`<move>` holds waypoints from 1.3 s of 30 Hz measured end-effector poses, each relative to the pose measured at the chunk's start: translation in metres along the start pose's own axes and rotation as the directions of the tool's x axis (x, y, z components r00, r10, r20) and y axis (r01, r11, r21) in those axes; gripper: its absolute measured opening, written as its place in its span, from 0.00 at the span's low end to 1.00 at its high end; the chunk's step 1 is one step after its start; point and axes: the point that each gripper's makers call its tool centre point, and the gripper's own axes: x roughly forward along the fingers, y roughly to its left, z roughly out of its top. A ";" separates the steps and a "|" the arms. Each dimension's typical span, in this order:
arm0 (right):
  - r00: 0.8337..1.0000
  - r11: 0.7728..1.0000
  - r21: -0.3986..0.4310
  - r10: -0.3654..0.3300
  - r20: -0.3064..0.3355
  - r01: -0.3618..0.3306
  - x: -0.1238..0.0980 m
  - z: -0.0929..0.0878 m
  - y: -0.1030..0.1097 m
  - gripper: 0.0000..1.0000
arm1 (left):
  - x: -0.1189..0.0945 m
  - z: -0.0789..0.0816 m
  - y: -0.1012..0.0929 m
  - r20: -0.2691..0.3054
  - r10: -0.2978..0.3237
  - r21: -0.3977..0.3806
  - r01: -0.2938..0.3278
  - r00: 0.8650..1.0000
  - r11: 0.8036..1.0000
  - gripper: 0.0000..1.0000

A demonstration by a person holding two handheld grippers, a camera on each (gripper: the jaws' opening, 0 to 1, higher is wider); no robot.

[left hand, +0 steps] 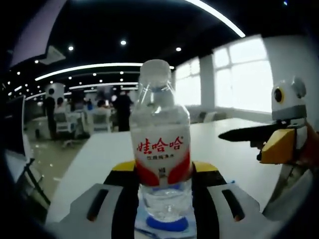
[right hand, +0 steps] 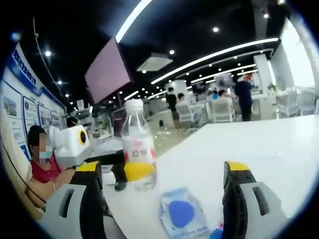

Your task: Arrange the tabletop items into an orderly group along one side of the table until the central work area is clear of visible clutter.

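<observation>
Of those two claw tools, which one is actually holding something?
The left gripper: its yellow-tipped jaws clamp the red-labelled water bottle. The right gripper stands open, with just the blue-printed packet lying between its jaws on the white table.

On the red-and-white label of the water bottle point(left hand: 160, 144), large white Chinese characters are printed — 娃哈哈 — with a smaller line beneath that is too fine to be read. Blue wall posters point(right hand: 20, 94) carry writing — none of it can be made out.
</observation>
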 end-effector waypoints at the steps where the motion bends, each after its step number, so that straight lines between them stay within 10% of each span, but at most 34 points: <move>1: 1.000 1.000 0.002 -0.004 -0.002 0.004 -0.001 -0.001 -0.003 1.00 | 0.002 0.000 0.002 -0.001 0.003 0.001 -0.003 1.000 1.000 0.38; 39: 0.981 0.980 0.134 -0.129 -0.147 0.149 -0.020 -0.083 -0.096 0.99 | 0.096 -0.009 0.123 -0.033 0.136 0.035 -0.135 0.990 0.990 0.38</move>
